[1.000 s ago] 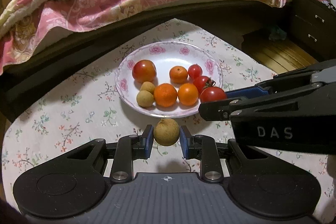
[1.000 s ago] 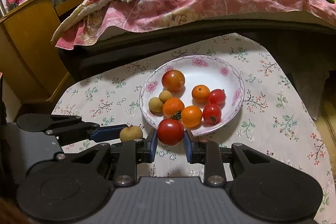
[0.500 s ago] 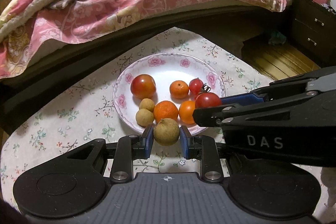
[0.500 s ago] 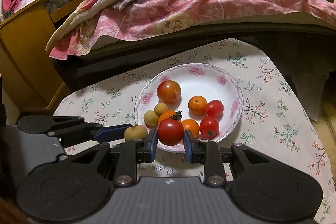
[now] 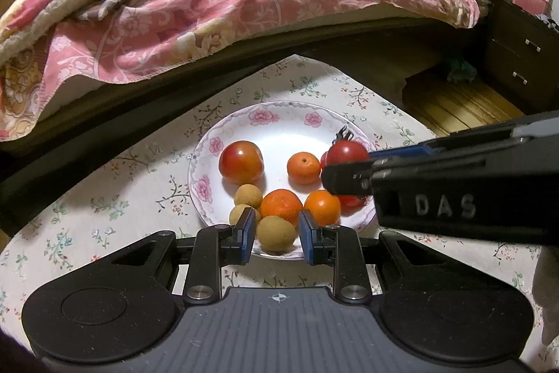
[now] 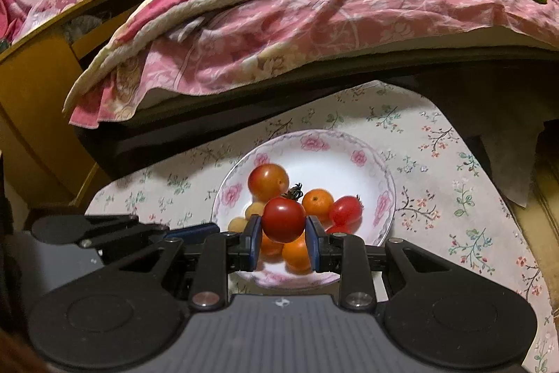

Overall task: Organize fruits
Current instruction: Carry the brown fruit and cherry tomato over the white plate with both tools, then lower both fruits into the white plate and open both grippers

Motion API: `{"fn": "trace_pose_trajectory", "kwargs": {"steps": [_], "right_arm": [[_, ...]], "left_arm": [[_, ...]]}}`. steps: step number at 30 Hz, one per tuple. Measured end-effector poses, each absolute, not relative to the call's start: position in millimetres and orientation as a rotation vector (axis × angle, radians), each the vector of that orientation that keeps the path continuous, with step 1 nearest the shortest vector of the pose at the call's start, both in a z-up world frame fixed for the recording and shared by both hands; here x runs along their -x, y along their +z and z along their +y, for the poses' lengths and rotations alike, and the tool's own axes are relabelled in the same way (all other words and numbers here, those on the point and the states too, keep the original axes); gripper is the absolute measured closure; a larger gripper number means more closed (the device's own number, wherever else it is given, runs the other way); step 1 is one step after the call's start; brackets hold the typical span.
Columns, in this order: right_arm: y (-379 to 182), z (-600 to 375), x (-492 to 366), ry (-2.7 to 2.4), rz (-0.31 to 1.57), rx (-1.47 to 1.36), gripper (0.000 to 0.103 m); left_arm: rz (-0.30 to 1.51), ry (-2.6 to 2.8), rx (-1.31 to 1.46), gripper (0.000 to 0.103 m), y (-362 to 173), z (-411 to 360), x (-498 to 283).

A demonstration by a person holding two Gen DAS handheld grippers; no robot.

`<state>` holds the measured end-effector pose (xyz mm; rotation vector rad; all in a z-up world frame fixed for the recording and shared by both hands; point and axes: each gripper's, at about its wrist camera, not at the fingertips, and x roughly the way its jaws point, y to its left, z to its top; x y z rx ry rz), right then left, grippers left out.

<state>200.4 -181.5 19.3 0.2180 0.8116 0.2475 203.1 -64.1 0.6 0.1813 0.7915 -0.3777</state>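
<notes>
Both fruits have been carried over the flowered white plate (image 5: 213, 145): the tan round longan (image 5: 276, 233) is held by the left hand-held gripper (image 5: 276, 235), the red tomato (image 6: 283, 219) by the right hand-held gripper (image 6: 283, 238); release seems next.

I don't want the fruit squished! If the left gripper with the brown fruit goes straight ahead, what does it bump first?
Probably the orange on the plate: it sits just beyond the brown fruit held in the left gripper. Depth and height are unclear, so it might pass above.
</notes>
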Motion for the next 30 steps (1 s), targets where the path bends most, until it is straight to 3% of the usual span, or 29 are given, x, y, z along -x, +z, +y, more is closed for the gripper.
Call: {"fn": "trace_pose_trajectory", "kwargs": {"steps": [30], "right_arm": [[-10, -183, -227, 0.203, 0.879, -0.212, 0.072]], "left_arm": [[0.834, -0.377, -0.177, 0.067, -14, -62, -214]]}}
